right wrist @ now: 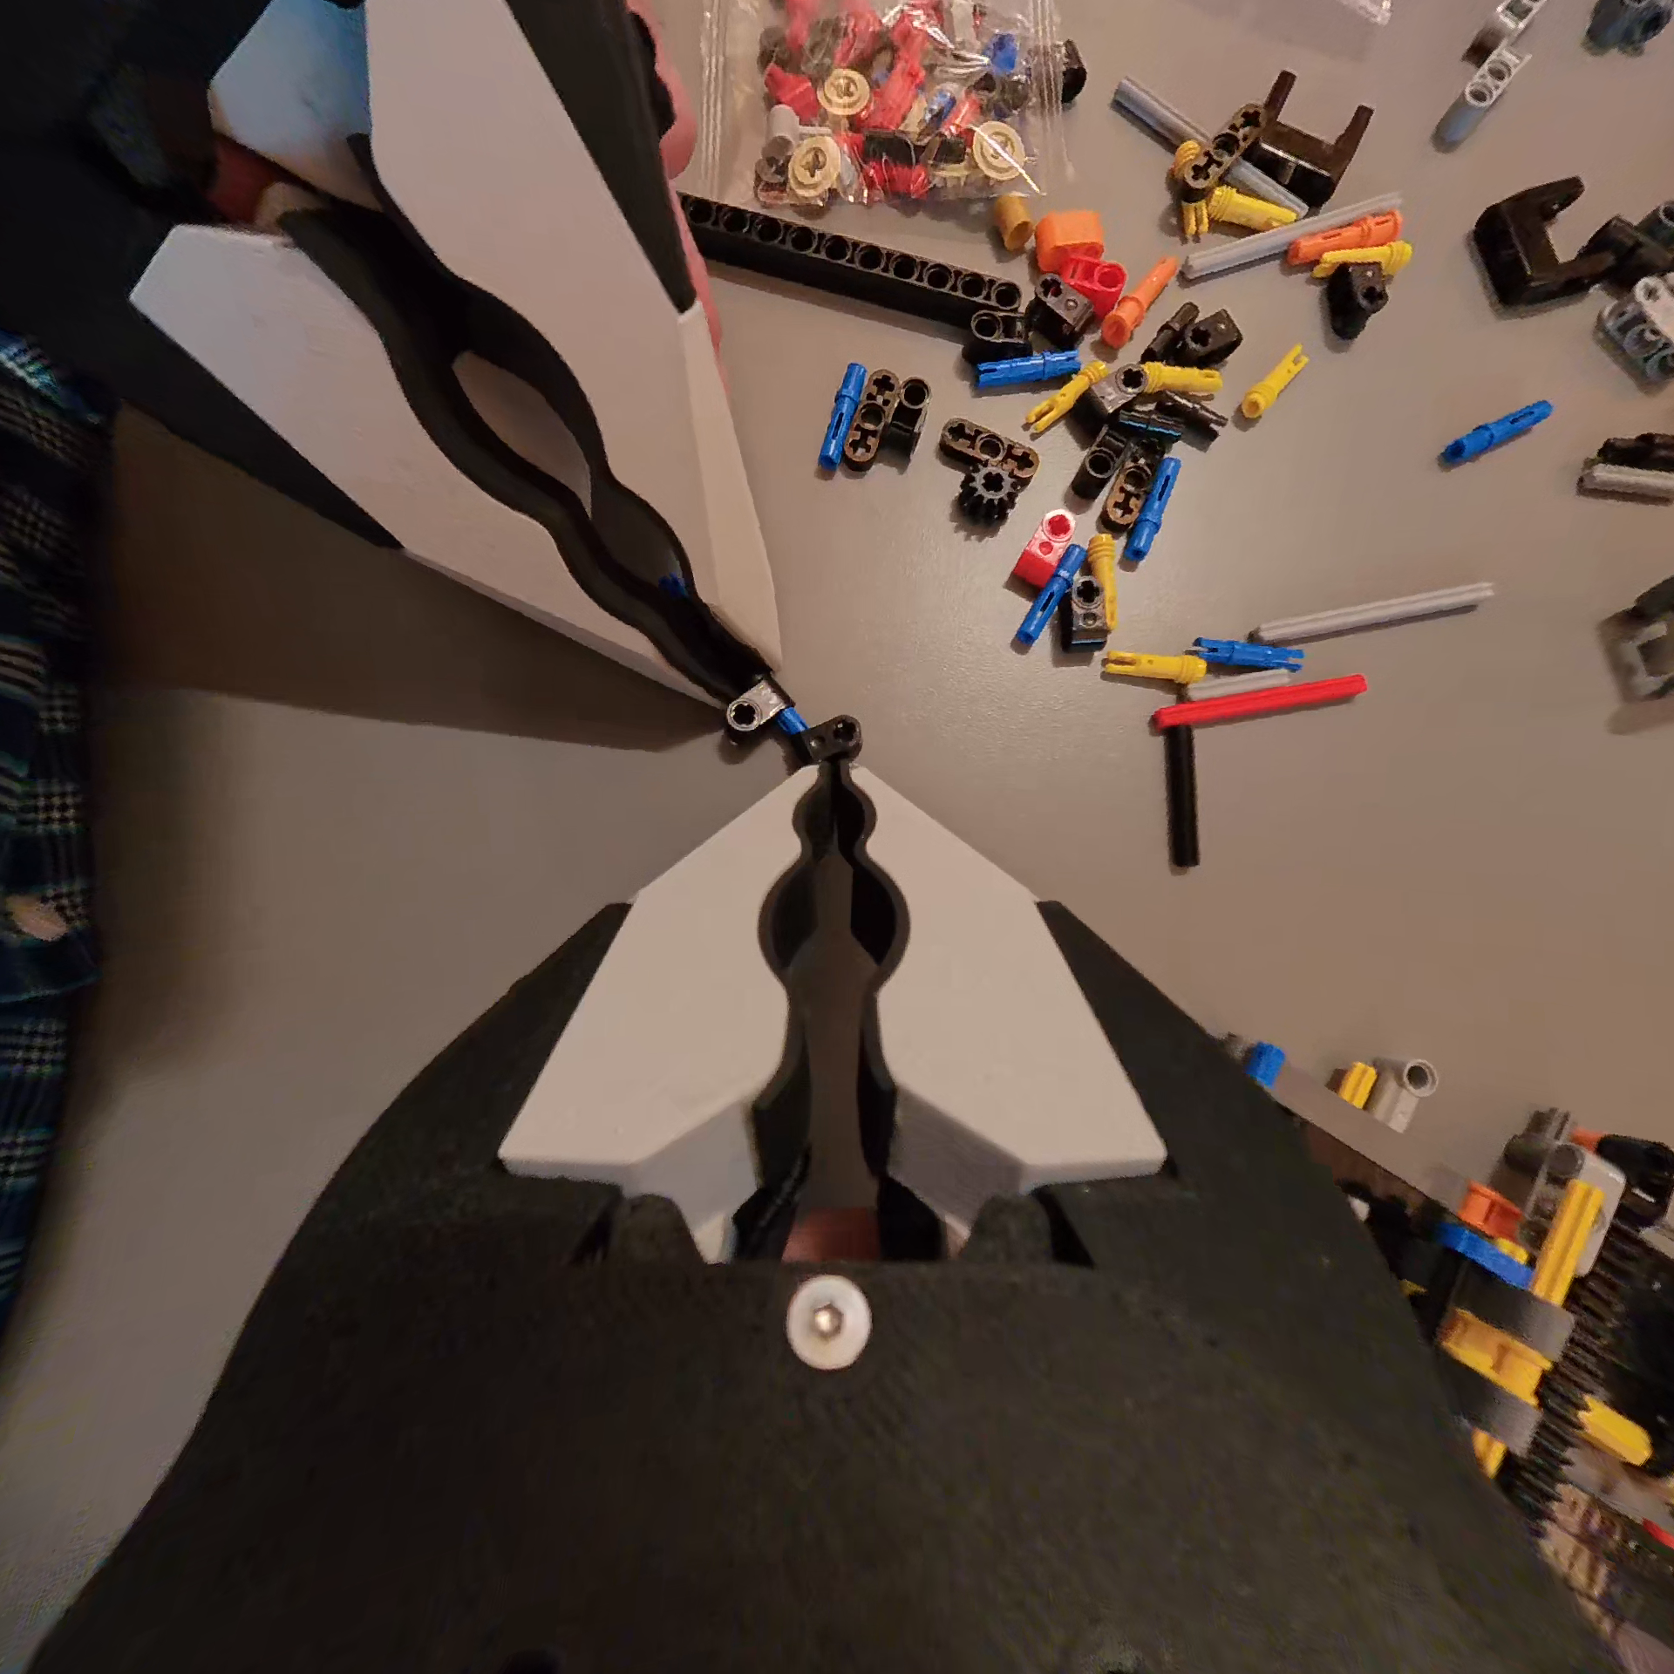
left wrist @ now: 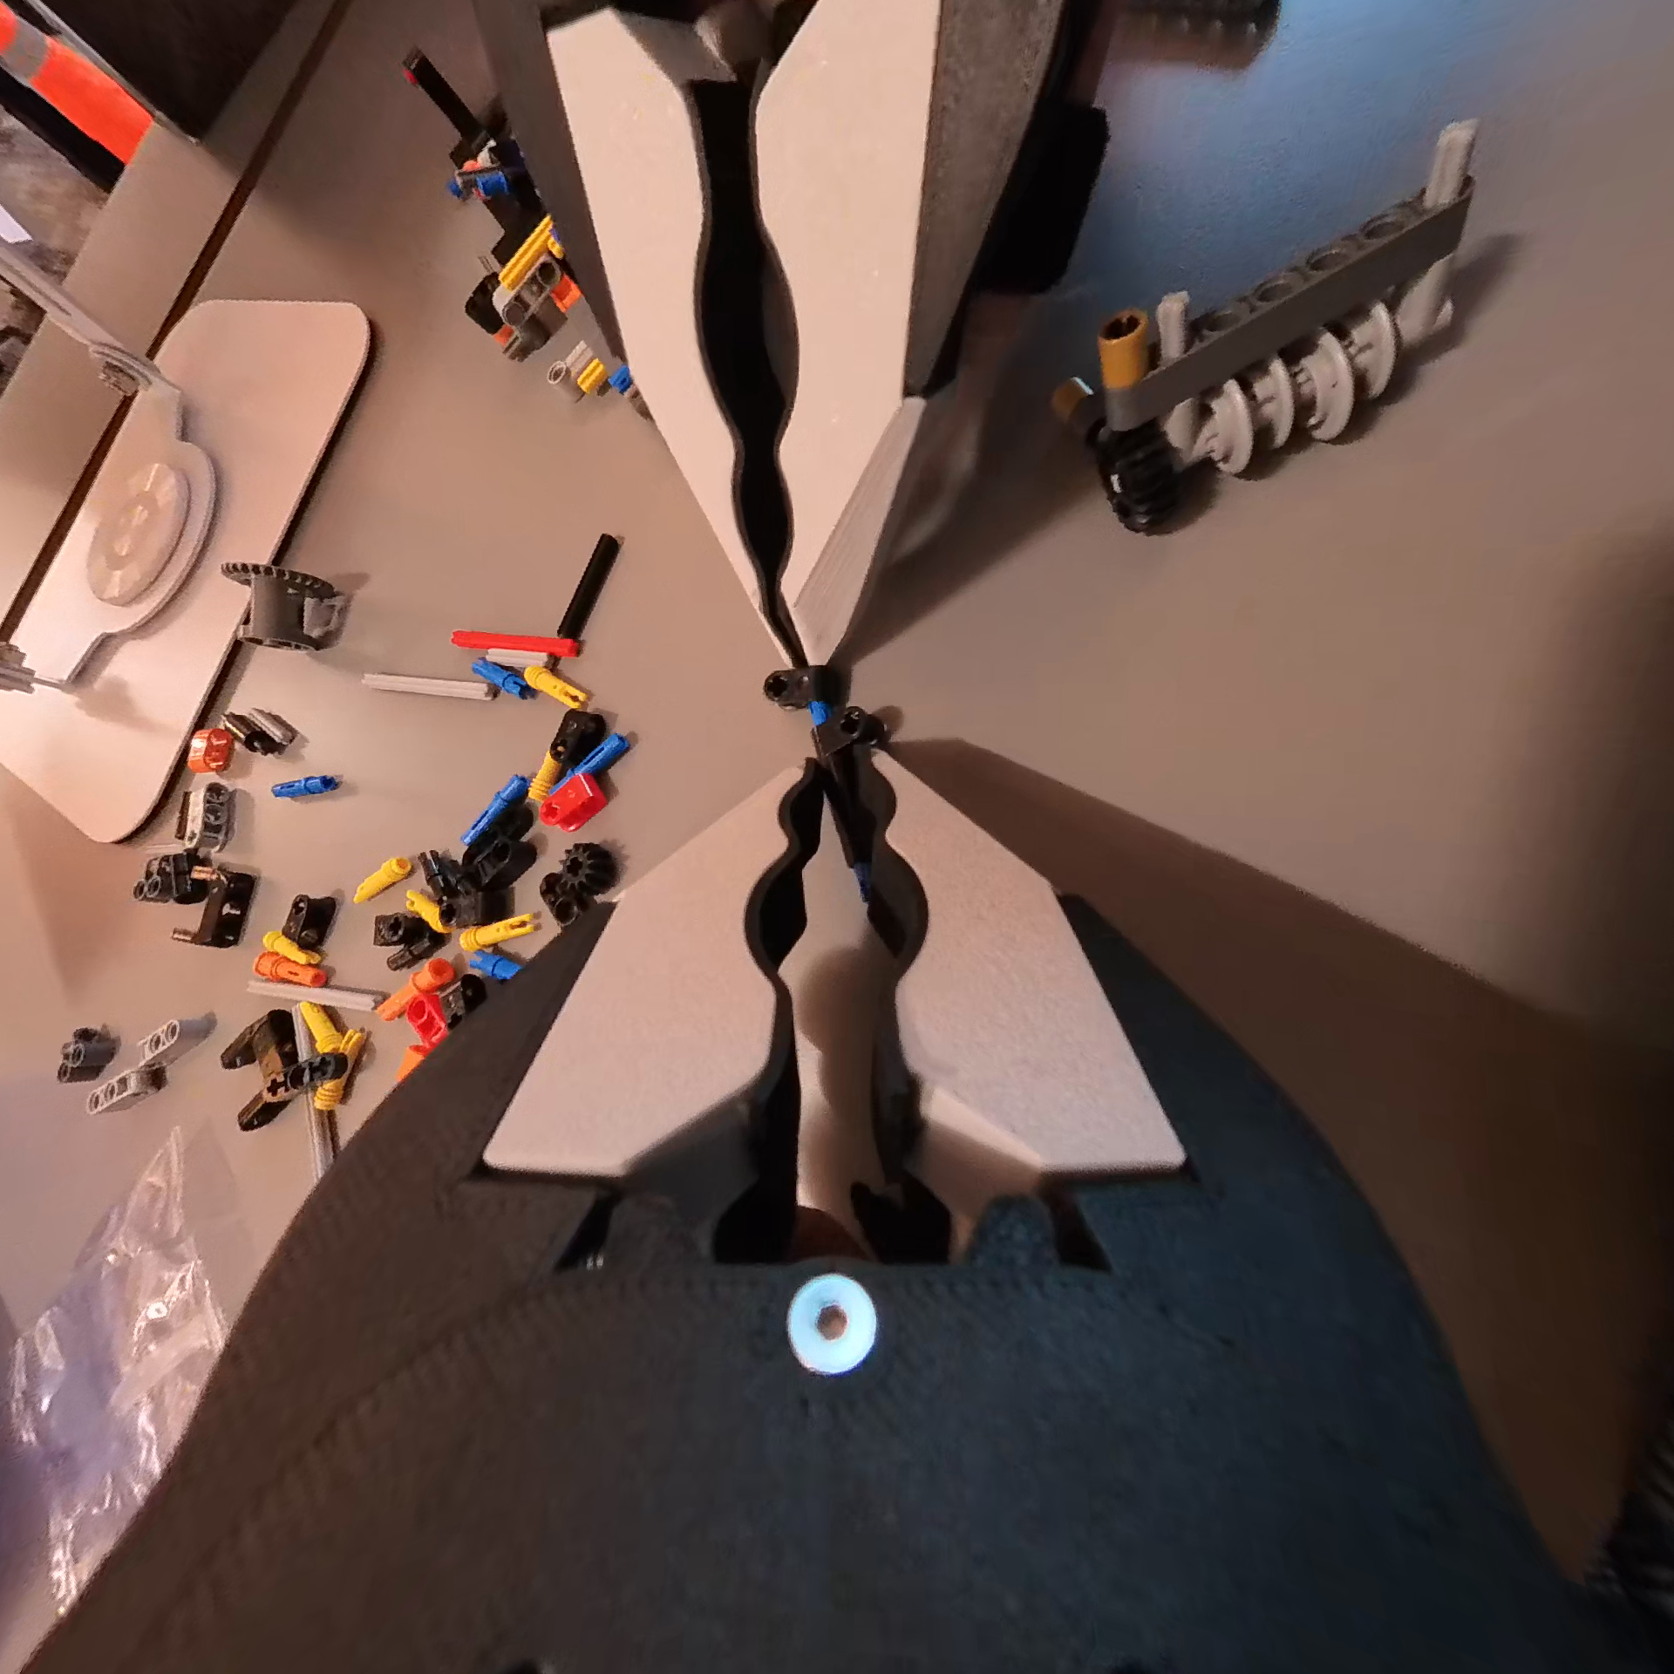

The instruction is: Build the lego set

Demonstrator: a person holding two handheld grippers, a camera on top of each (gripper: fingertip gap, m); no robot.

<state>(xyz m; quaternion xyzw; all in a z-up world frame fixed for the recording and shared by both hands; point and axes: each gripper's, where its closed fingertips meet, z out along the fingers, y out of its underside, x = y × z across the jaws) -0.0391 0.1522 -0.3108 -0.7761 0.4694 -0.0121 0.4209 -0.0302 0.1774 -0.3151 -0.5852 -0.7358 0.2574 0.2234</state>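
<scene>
Both grippers meet tip to tip above the grey table. My left gripper (left wrist: pixel 829 770) is shut on a small black connector (left wrist: pixel 850 730). My right gripper (right wrist: pixel 829 770) is shut on a second small black connector (right wrist: pixel 833 736). A blue pin (left wrist: pixel 820 711) joins the two connectors; it also shows in the right wrist view (right wrist: pixel 791 720). In the left wrist view the right gripper (left wrist: pixel 797 657) comes in from the top with its connector (left wrist: pixel 793 684). In the right wrist view the left gripper (right wrist: pixel 752 688) comes in from the upper left with its connector (right wrist: pixel 754 713).
Loose pins, axles and connectors (left wrist: pixel 453 906) are spread over the table (right wrist: pixel 1132 408). A grey beam sub-assembly with worm-like discs (left wrist: pixel 1286 362) lies apart. A bag of parts (right wrist: pixel 897 109), a long black beam (right wrist: pixel 851 258) and a partly built model (right wrist: pixel 1522 1286) lie nearby.
</scene>
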